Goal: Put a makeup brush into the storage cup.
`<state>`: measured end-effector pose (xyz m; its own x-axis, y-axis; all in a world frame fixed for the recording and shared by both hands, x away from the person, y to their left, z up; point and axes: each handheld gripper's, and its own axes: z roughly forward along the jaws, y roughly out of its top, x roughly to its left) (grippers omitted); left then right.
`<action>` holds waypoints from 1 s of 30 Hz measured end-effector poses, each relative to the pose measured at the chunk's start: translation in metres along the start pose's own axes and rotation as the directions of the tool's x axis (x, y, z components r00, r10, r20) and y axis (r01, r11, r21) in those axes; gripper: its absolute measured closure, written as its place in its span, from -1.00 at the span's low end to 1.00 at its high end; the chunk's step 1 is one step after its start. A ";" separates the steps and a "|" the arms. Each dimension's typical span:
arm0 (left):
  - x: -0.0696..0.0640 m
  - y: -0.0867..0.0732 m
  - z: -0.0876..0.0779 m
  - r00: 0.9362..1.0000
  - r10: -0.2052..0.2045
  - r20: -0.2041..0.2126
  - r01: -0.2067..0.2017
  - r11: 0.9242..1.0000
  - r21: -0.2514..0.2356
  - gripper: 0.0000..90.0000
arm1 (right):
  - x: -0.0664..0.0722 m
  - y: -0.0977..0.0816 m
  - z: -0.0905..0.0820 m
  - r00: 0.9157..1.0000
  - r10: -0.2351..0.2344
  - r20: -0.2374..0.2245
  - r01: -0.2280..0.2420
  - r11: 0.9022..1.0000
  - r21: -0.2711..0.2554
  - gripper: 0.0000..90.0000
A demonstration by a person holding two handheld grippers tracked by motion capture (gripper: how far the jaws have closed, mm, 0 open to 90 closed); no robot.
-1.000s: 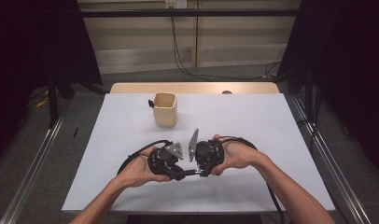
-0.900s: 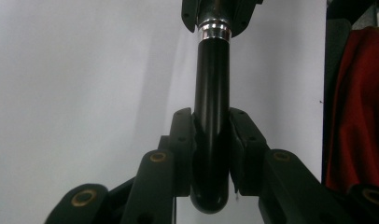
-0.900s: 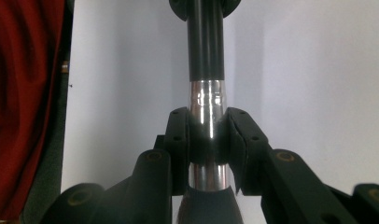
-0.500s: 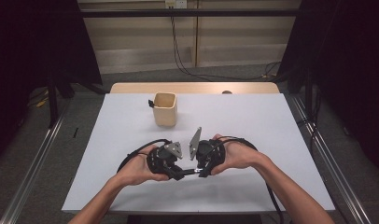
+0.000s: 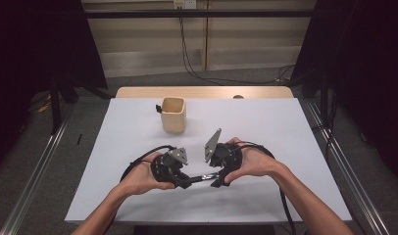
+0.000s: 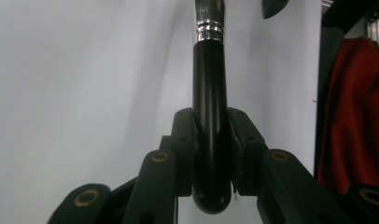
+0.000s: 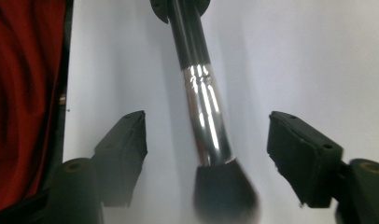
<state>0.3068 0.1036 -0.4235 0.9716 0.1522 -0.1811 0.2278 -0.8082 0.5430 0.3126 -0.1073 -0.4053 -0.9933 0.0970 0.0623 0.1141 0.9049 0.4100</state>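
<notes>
Over the near middle of the white desk [image 5: 285, 127], the two hands bring their tongs nose to nose with a makeup brush [image 5: 203, 177] spanning the short gap between them. The left tongs [image 6: 211, 154] are clamped narrow on the brush's black handle [image 6: 209, 116], the pads pressing it from both sides just above its rounded butt end, which pokes out below them; seen from above, the left tongs [image 5: 183, 180] sit low over the desk in the left hand [image 5: 143, 174]. The right tongs [image 7: 206, 154] have just been opening: their jaws now stand wide, well clear of the brush on either side, with the shiny metal ferrule [image 7: 204, 116] and the dark bristle head [image 7: 225, 196] lying between them, touched by neither pad. From above, the right tongs [image 5: 217, 177] are held in the right hand [image 5: 251, 161], a grey three-cornered plate tilted up on top. The brush lies roughly level, off the desk surface, carried by the left grip alone. Farther back on the desk, well apart from the hands, stands a pale beige cup [image 5: 173, 114], upright.
</notes>
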 end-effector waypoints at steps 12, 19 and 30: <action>0.003 -0.017 -0.011 0.999 -0.041 -0.031 0.039 0.998 -0.044 0.66 | -0.004 -0.017 -0.010 0.996 0.070 0.049 -0.067 0.995 -0.073 -0.63; 0.003 -0.029 -0.017 0.997 -0.071 -0.034 0.068 0.995 -0.076 0.66 | -0.005 -0.029 -0.014 0.990 0.124 0.068 -0.115 0.986 -0.119 -0.76; 0.002 -0.048 -0.022 0.992 -0.120 -0.044 0.113 0.985 -0.128 0.66 | -0.002 -0.048 -0.017 0.981 0.183 0.068 -0.168 0.969 -0.182 -0.87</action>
<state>0.2990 0.1552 -0.4313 0.9392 0.2730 -0.2085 0.3428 -0.7062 0.6195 0.3096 -0.1578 -0.4092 -0.9545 0.2890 0.0742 0.2806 0.7851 0.5522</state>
